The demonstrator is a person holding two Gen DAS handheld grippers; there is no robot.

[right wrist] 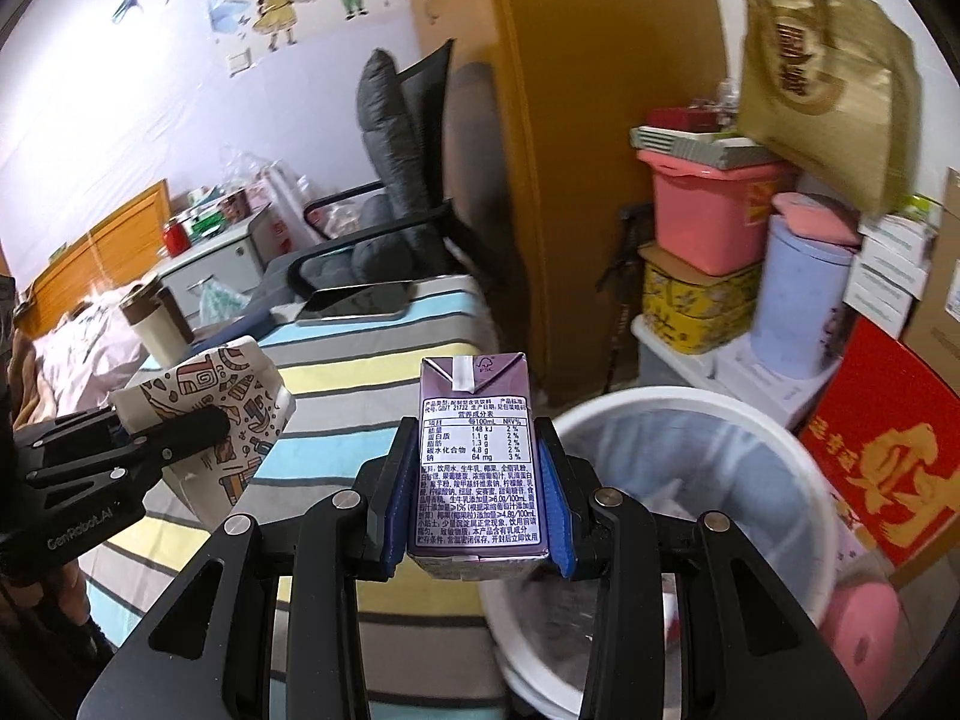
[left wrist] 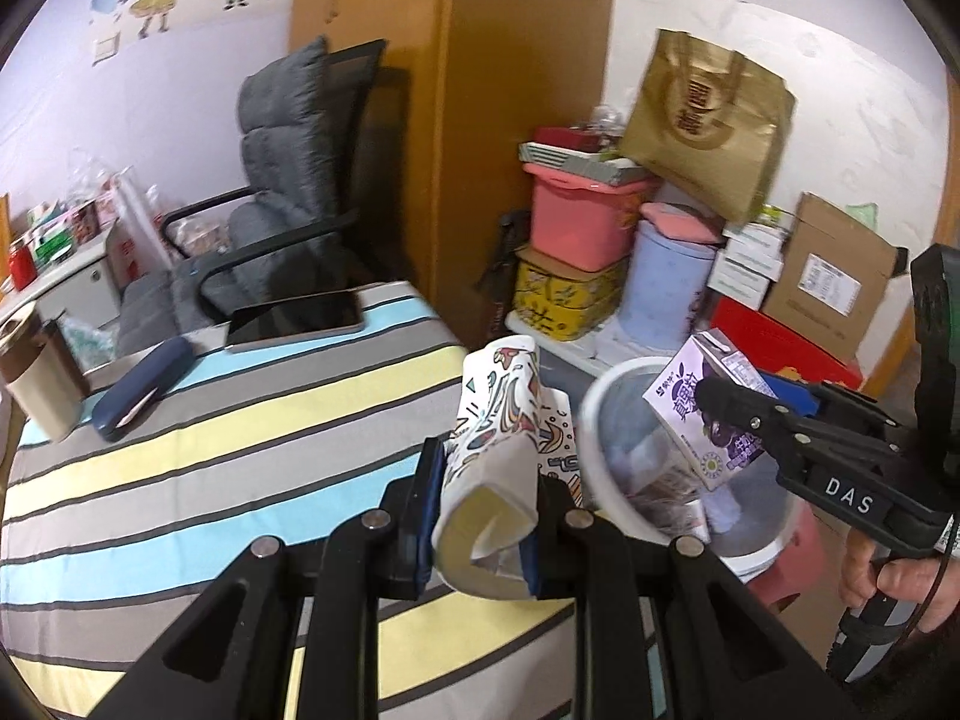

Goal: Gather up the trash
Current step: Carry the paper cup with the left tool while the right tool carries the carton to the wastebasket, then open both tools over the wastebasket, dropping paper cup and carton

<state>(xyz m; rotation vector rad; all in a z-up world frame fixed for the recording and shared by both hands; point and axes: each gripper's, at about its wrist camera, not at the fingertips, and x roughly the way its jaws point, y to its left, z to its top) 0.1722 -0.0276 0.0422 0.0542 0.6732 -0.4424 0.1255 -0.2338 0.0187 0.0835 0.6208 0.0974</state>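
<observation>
The left gripper (left wrist: pixel 483 516) holds a crushed paper cup (left wrist: pixel 498 438) printed with colourful doodles; its jaws are narrow and pressed against the cup's flattened sides, the open mouth of the cup facing the camera. The cup hangs over the right edge of the striped tabletop (left wrist: pixel 210 438), just left of a white trash bin (left wrist: pixel 594 420) that stands on the floor beside it.

The right gripper (right wrist: pixel 474 504) clamps a purple drink carton (right wrist: pixel 474 456) upright between its blue pads, jaws at a middling width set by the carton's sides. The white nutrition label faces the camera. In the left wrist view the carton is above the bin's near-left rim; a hand (left wrist: pixel 894 576) grips the tool's handle at the right edge.

The bin has a clear liner, with some paper and wrappers already lying inside.

Farther back on the tabletop lie a dark tablet (left wrist: pixel 297 318), a navy case (left wrist: pixel 144 387) and a beige tumbler (left wrist: pixel 39 384) at the far left. Behind it stands a grey cushioned chair (left wrist: pixel 282 180). To the right, stacked pink and yellow boxes (left wrist: pixel 576 240) and a gold bag (left wrist: pixel 708 120) crowd the wall.
</observation>
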